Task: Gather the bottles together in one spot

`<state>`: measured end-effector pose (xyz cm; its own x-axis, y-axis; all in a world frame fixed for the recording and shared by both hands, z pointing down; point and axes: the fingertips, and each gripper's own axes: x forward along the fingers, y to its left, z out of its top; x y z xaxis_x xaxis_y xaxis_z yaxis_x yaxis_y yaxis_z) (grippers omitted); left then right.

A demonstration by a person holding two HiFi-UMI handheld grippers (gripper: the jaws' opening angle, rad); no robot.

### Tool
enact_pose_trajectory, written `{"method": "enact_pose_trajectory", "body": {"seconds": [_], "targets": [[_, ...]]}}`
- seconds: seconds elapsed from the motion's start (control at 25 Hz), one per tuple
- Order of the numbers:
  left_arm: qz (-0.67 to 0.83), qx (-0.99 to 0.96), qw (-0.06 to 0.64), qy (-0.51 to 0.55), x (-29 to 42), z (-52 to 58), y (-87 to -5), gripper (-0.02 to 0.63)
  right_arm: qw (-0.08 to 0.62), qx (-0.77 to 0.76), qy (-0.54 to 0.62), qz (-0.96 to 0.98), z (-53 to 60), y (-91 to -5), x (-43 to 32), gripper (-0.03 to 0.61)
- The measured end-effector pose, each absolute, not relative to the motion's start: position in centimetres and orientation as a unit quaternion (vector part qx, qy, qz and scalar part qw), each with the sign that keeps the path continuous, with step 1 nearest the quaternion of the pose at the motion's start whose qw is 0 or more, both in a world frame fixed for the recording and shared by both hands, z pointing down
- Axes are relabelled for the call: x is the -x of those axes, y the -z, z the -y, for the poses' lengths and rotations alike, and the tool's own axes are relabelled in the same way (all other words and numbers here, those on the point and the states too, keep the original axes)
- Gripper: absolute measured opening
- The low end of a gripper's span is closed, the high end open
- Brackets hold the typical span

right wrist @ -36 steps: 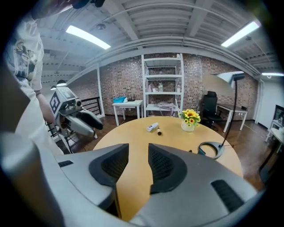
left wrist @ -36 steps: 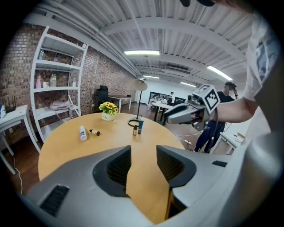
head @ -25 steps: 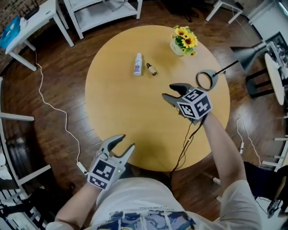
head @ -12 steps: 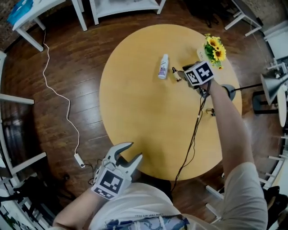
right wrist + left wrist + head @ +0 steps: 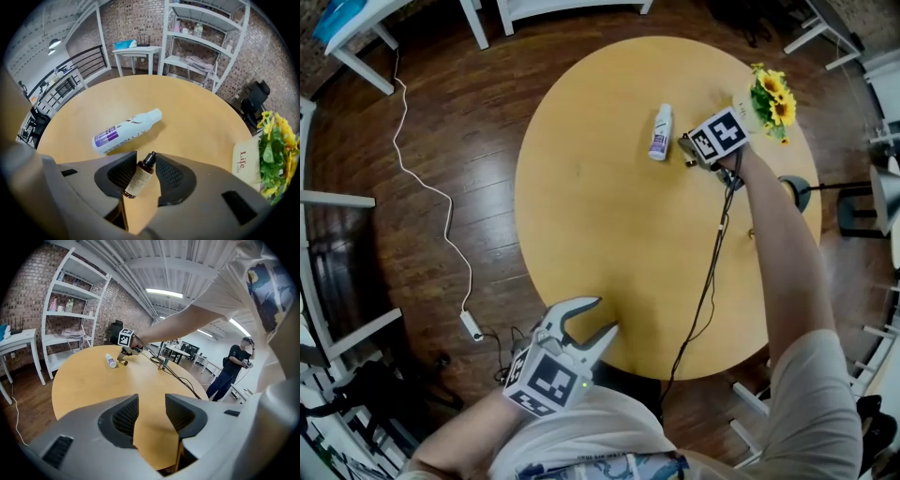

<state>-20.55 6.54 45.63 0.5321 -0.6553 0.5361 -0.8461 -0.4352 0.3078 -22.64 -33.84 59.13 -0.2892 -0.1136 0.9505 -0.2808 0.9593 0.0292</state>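
Round wooden table (image 5: 600,234), white shelving (image 5: 70,315) in the room behind.

Landmark: white bottle (image 5: 660,132), lying on its side.

Small brown bottle (image 5: 139,177) lies just beside the white bottle, on the side toward the sunflowers (image 5: 772,94), and does not touch it.

Right gripper (image 5: 687,150) stands over the brown bottle, pointing steeply down. Its jaws have just been closing and now bracket the bottle. The pads sit close on both flanks, but no firm clamp is evident.

Key finding: the brown bottle's long axis runs skew across the gap, cap toward the white bottle. The pads would meet it at an angle, so it is judged liable to twist as they close.

Left gripper (image 5: 152,401) is well apart from the white bottle, at the table's near edge. Its jaws are parted, with nothing between them. The right hand is plainly the nearer.
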Motion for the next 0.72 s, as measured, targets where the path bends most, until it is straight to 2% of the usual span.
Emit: {"method": "enact_pose_trajectory", "body": {"seconds": [0.32,0.48,0.72], "targets": [[0.453,-0.828,0.284,-0.169,20.2,-6.2,-46.2,0.164,0.637,-0.101,-0.098,0.758,32.7,-61.0,20.7,0.149],[0.453,-0.828,0.284,-0.167,20.3,-5.9,-46.5,0.164,0.616,-0.099,-0.095,0.776,32.7,-60.1,21.2,0.138],[0.441,-0.837,0.280,-0.164,19.8,-5.4,-46.5,0.164,0.547,-0.137,-0.103,0.820,32.5,-56.6,21.1,0.103]]}}
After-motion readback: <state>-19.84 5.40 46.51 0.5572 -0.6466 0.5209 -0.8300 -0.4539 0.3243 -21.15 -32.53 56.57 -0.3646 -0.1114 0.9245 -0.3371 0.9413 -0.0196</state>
